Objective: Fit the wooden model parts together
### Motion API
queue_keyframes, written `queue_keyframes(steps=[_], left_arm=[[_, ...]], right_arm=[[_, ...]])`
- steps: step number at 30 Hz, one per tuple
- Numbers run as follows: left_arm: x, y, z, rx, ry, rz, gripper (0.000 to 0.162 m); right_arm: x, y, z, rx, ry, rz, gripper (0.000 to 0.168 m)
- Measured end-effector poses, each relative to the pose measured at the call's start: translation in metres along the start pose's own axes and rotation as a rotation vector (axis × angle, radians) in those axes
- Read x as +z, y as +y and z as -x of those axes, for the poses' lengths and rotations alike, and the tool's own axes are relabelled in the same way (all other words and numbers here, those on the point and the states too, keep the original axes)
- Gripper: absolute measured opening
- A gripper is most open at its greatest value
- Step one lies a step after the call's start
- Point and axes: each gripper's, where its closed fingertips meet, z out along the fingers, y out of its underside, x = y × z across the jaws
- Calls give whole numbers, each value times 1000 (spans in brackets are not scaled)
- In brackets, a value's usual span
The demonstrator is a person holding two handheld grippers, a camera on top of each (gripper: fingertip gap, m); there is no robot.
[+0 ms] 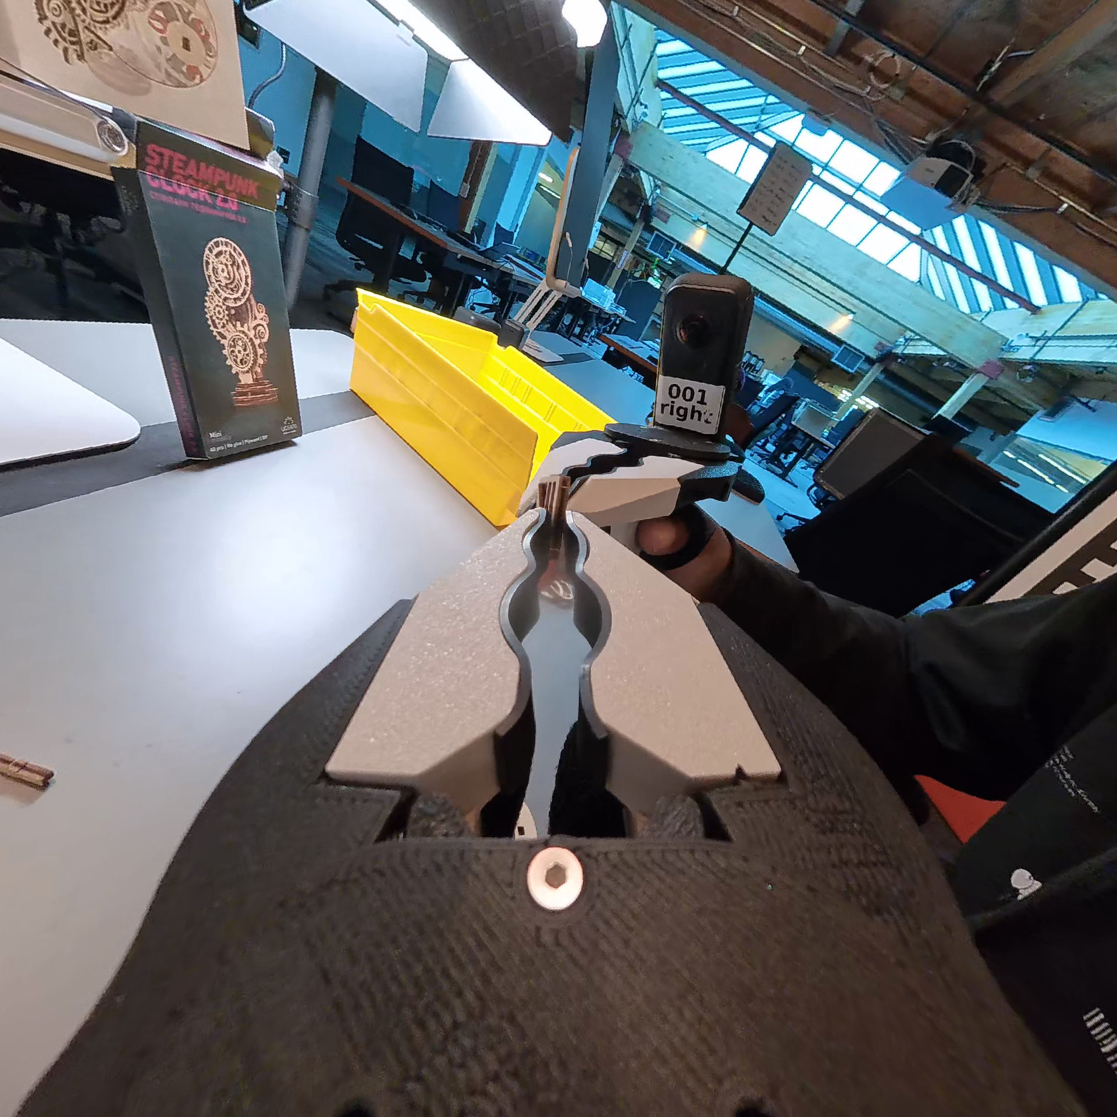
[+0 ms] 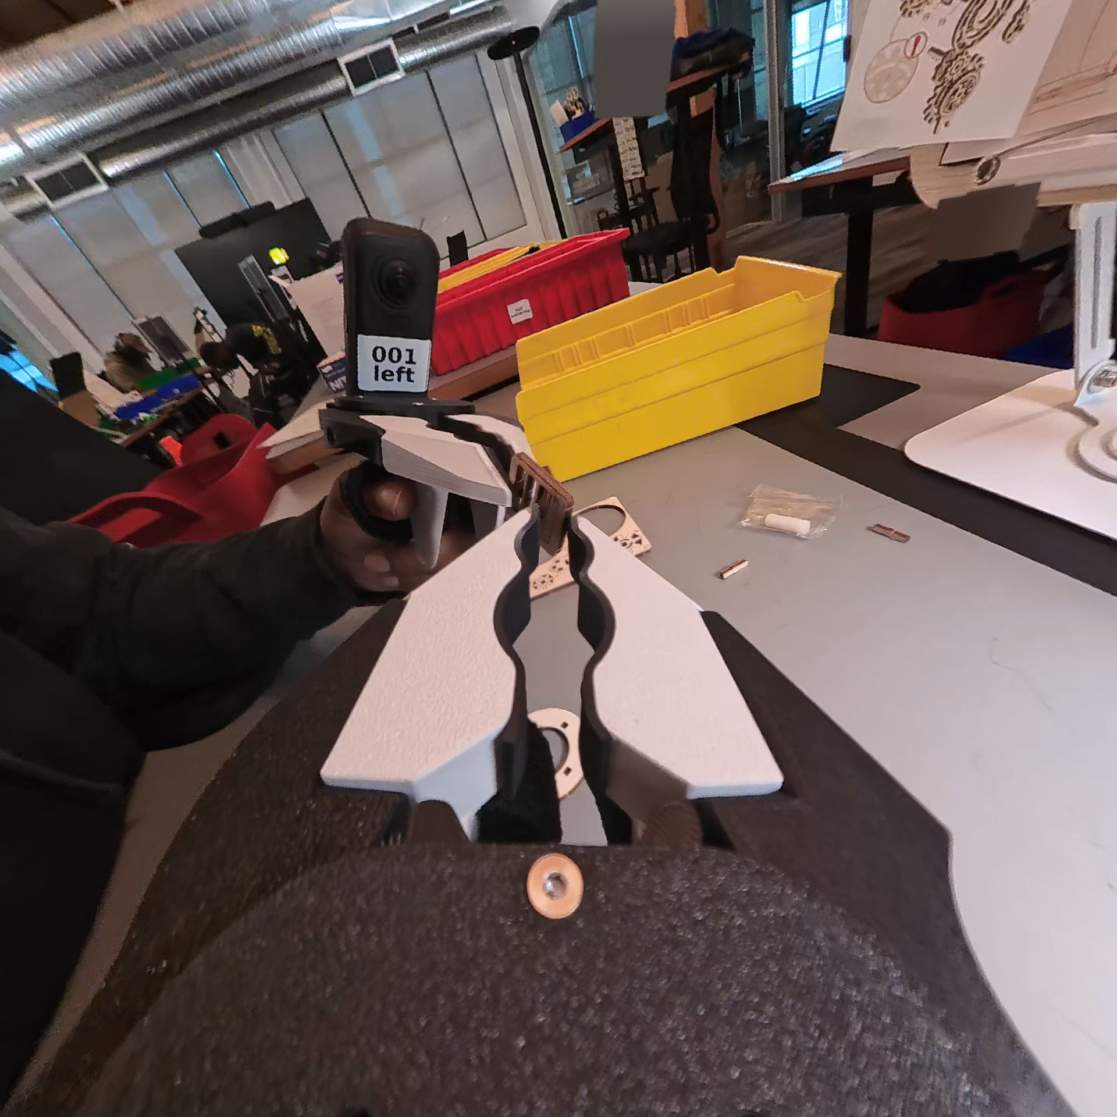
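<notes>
My left gripper [image 1: 554, 521] is shut on a small dark wooden model part [image 1: 553, 494] with comb-like slots, held above the grey table [image 1: 211, 604]. My right gripper [image 2: 549, 521] is shut on wooden parts [image 2: 542, 491] at the same spot. The two gripper tips meet nose to nose; the right gripper [image 1: 565, 480] shows in the left wrist view and the left gripper [image 2: 514, 462] in the right wrist view. I cannot tell whether they hold one joined piece or two. A cut wooden sheet [image 2: 613, 527] and a ring-shaped wooden piece [image 2: 559, 734] lie on the table below.
A yellow bin [image 2: 671, 375] stands behind the grippers, also in the left wrist view [image 1: 459, 393]. A dark model kit box [image 1: 217, 302] stands far left. Loose wooden bits [image 2: 733, 568] [image 2: 888, 532] [image 1: 24, 770], a small plastic bag [image 2: 786, 518] and a white stand base [image 2: 1015, 447] lie on the table. Both grippers' tips are close together, under 4 cm apart.
</notes>
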Motion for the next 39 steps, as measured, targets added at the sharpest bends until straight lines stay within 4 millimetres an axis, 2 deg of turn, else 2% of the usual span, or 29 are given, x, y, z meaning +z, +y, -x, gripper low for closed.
queue_keyframes(steps=[4, 5, 6, 7, 8, 9, 11, 13, 16, 19, 23, 25, 27, 31, 37, 39], left_arm=[[-2, 0, 1, 0, -6, 8, 2], [-1, 1, -2, 3, 16, 8, 1], [3, -1, -29, -7, 165, -1, 1], [13, 3, -42, -3, 185, 30, 1], [20, 5, -37, 125, 73, 52, 2], [14, -8, -31, 170, 11, 15, 2], [-13, -35, -16, 71, 24, -75, 1], [-32, -47, -4, 23, 17, -138, 1], [-33, -45, -1, -18, 42, -143, 1], [-30, -40, 2, -73, 74, -145, 1], [-26, -35, 2, -118, 95, -154, 1], [-21, -32, -1, -123, 112, -149, 1], [-16, -27, -6, -135, 132, -145, 1], [-8, -20, -12, -116, 139, -126, 1], [-6, -16, -14, -62, 129, -85, 3], [-6, -10, -15, -27, 129, -27, 10]], right_arm=[[5, 6, -2, -65, 47, 21, 5], [8, 15, -10, -95, 111, 78, 0], [16, 35, -14, -194, 149, 175, 0], [26, 39, 3, -164, 58, 142, 0], [28, 27, 11, -61, 24, 61, 0], [23, 15, 14, -62, 0, 21, 0], [11, 1, 5, -141, 78, 15, 0], [7, -1, 1, -113, 79, 3, 0], [8, 0, 1, -69, 54, -27, 0], [5, -8, 4, -40, 22, -76, 2], [0, -19, 12, 86, -85, -144, 21], [3, -21, 16, 128, -122, -158, 24], [6, -20, 21, 153, -149, -162, 22], [7, -19, 21, 152, -135, -153, 4], [3, -16, 25, 129, -172, -93, 0], [1, -11, 29, 121, -206, -46, 0]])
